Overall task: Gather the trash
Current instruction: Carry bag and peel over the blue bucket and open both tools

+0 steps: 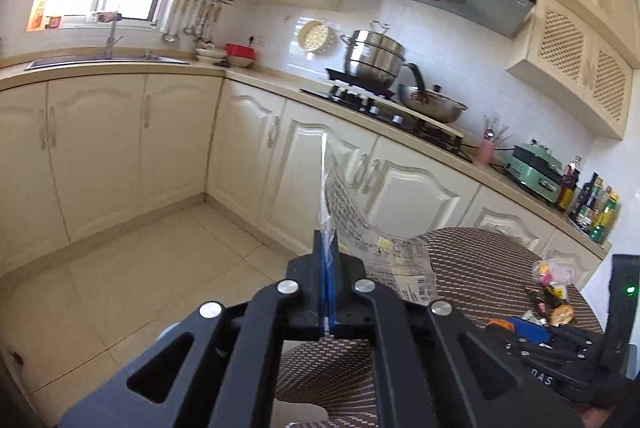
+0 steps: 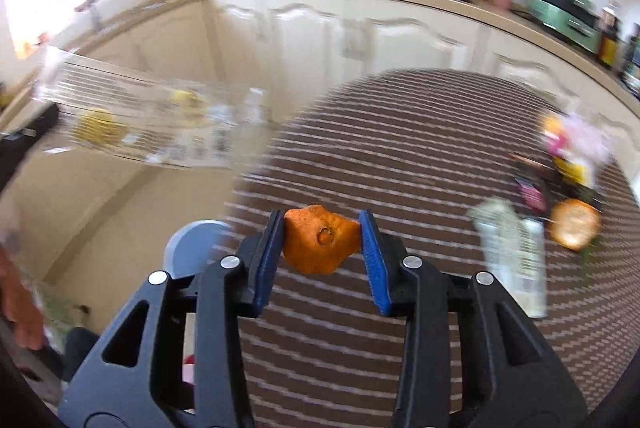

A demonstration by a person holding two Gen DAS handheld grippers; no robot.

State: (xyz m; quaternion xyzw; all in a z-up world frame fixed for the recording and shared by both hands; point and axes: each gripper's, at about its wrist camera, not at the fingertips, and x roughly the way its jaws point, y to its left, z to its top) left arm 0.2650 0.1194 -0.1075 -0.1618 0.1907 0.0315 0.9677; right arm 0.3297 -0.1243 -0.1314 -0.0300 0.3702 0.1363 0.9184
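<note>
My left gripper (image 1: 326, 248) is shut on a clear printed plastic wrapper (image 1: 372, 232), held in the air over the edge of the round table (image 1: 480, 260) with the brown patterned cloth. The wrapper also shows in the right wrist view (image 2: 140, 123), blurred, at the left. My right gripper (image 2: 322, 228) is shut on a piece of orange peel (image 2: 320, 242) above the table (image 2: 380, 147). More trash lies at the table's right side: coloured wrappers (image 2: 568, 155), an orange half (image 2: 574, 228) and a pale packet (image 2: 512, 252). That pile shows in the left wrist view (image 1: 550, 292).
Cream kitchen cabinets (image 1: 168, 147) run behind, with a sink (image 1: 104, 61), a stove with pots (image 1: 376, 67), a green appliance (image 1: 536, 167) and bottles (image 1: 592, 203). A grey round bin (image 2: 192, 244) stands on the tiled floor (image 1: 152, 268) left of the table.
</note>
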